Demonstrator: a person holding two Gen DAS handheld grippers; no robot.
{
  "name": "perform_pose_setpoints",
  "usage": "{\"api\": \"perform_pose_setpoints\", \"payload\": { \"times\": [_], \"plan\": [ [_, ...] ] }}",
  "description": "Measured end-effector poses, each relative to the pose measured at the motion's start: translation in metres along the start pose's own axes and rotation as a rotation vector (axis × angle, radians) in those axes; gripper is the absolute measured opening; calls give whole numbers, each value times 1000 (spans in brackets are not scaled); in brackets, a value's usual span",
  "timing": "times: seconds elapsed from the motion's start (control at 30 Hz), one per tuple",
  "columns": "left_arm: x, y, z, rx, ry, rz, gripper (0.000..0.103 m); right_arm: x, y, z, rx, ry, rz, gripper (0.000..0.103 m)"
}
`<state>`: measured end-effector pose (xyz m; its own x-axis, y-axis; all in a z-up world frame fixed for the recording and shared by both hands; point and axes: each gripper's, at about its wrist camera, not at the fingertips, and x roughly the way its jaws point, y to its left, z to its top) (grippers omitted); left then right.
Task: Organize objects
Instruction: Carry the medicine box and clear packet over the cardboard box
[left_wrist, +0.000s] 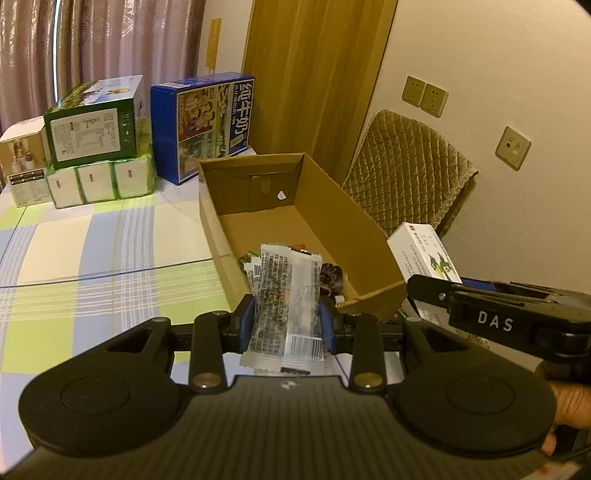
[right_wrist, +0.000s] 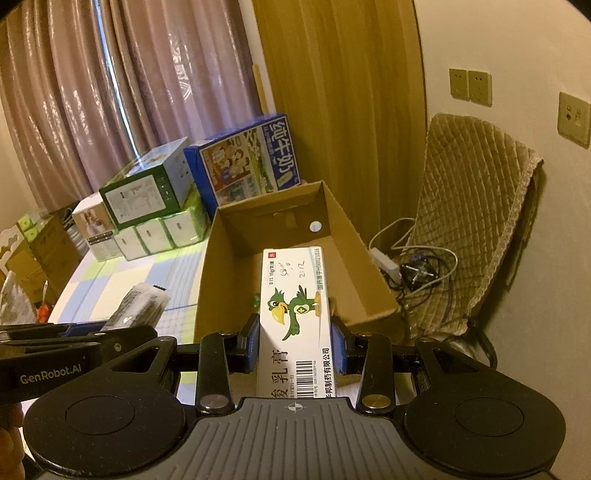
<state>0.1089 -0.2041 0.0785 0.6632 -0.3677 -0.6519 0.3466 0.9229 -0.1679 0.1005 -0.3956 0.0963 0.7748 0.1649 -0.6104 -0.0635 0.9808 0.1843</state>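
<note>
Left wrist view: a crinkly clear-plastic snack packet (left_wrist: 286, 299) is pinched between the blue pads of the left gripper (left_wrist: 287, 322), held over the near end of an open corrugated cardboard box (left_wrist: 317, 184) where other wrappers lie. From the right wrist, a flat rectangular white carton (right_wrist: 295, 317) printed with a green cartoon bird is seen clamped by the right gripper (right_wrist: 298, 347) above the same box. A checked tablecloth (left_wrist: 103, 258) is spread beneath.

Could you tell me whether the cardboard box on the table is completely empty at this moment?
No, the left wrist view shows a few small snack packets lying at the near end of the open cardboard box.
</note>
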Motion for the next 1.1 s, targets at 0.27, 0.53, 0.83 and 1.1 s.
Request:
{"api": "perform_pose_setpoints", "payload": {
  "times": [0.27,0.53,0.83,1.1],
  "plan": [
    [15,-6,12,1,7,-15,31,12,-4,18,-8,3,16,35],
    [31,-4,25,3,18,-11,31,27,-5,38,-22,8,32,35],
    [50,-6,39,11,32,-17,31,49,-6,58,-46,27,39,35],
    [72,3,66,18,36,-19,31,72,-12,79,-51,50,36,35]
  ]
}}
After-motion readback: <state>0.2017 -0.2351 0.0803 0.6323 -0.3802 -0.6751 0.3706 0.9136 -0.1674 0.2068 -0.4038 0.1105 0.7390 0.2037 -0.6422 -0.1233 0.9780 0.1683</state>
